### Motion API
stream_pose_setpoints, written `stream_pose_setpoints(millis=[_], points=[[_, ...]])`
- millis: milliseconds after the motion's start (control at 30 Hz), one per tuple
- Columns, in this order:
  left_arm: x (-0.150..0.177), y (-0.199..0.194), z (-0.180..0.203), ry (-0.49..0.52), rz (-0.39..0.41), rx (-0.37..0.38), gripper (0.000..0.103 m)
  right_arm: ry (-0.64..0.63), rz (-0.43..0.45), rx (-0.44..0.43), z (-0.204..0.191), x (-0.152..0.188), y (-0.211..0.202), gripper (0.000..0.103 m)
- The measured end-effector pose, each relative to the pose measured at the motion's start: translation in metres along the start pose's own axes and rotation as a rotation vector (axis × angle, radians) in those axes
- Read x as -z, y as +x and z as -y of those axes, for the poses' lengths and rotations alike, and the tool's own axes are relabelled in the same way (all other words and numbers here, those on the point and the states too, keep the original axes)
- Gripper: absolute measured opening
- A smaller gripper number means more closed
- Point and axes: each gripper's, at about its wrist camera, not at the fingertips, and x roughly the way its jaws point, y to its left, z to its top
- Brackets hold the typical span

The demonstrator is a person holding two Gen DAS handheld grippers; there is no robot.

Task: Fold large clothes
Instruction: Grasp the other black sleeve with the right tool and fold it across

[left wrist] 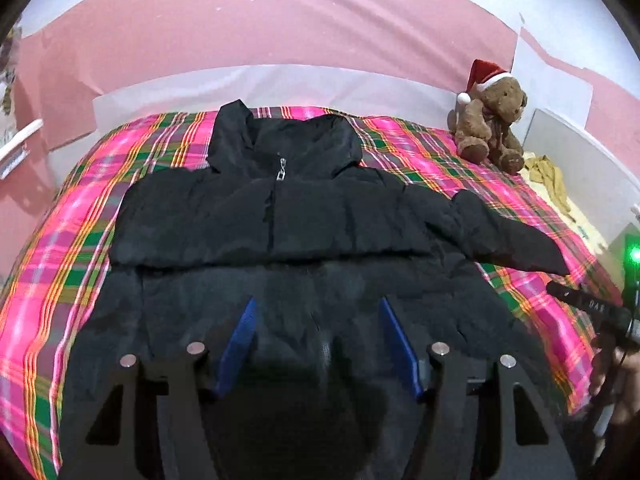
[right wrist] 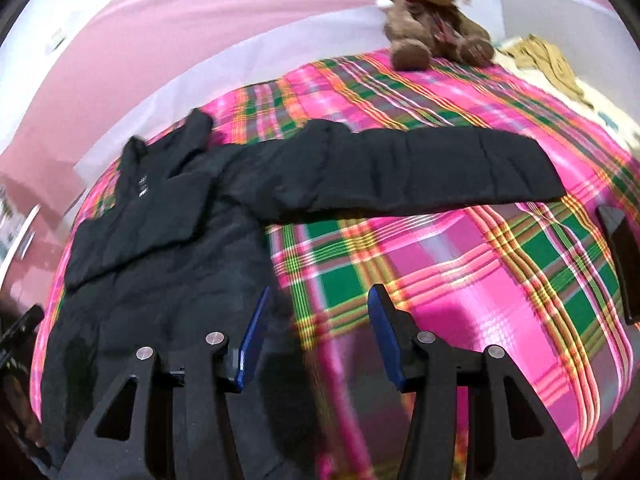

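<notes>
Nearest, the left tool [left wrist: 316,344] hangs parted and empty over the near hem of a black jacket [left wrist: 280,220] lying flat on a plaid bed [left wrist: 60,240]. The right tool [right wrist: 316,332], also parted and empty, hovers just right of the jacket. One sleeve [right wrist: 420,168] lies spread right; folding looks barely begun.

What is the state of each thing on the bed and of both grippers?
Black puffer jacket: laid flat, zipped up, one sleeve stretched sideways.
Left gripper: jaws open, above the jacket's hem, holding nothing.
Right gripper: jaws open, above the plaid blanket, holding nothing.
Teddy bear: sitting upright, wearing a Santa hat.
</notes>
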Motion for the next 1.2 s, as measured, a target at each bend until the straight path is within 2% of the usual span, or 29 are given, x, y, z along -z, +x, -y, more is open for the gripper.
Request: stream_pose_setpoints(millis=[333,467,533,733,767,800,900,1000,1200], points=[[-0.026,0.058,-0.013,0.010,-0.009,-0.060,0.060,0.233,-0.048,0.085,0.084,-0.040,0.069,0.051],[-0.030,0.077,-0.017,0.009,-0.021,-0.070,0.059,0.346,-0.043,0.078,0.114,-0.048,0.088,0.051],[-0.032,0.085,-0.019,0.006,-0.027,-0.065,0.059,0.392,-0.019,0.049,0.123,-0.052,0.093,0.051],[-0.033,0.100,-0.026,-0.006,-0.046,-0.060,0.059,0.462,0.020,0.061,0.135,-0.069,0.101,0.050],[-0.034,0.102,-0.028,-0.011,-0.049,-0.060,0.059,0.476,0.014,0.061,0.135,-0.071,0.101,0.045],[-0.033,0.102,-0.030,-0.013,-0.050,-0.061,0.059,0.472,0.020,0.076,0.135,-0.073,0.101,0.028],[-0.033,0.100,-0.035,-0.017,-0.048,-0.062,0.059,0.454,0.029,0.075,0.130,-0.078,0.098,0.013],[-0.034,0.092,-0.041,-0.035,-0.038,-0.061,0.059,0.412,0.060,0.084,0.118,-0.087,0.085,0.010],[-0.036,0.067,-0.055,-0.074,0.000,-0.059,0.059,0.300,0.168,0.029,0.071,-0.114,0.029,0.009]])
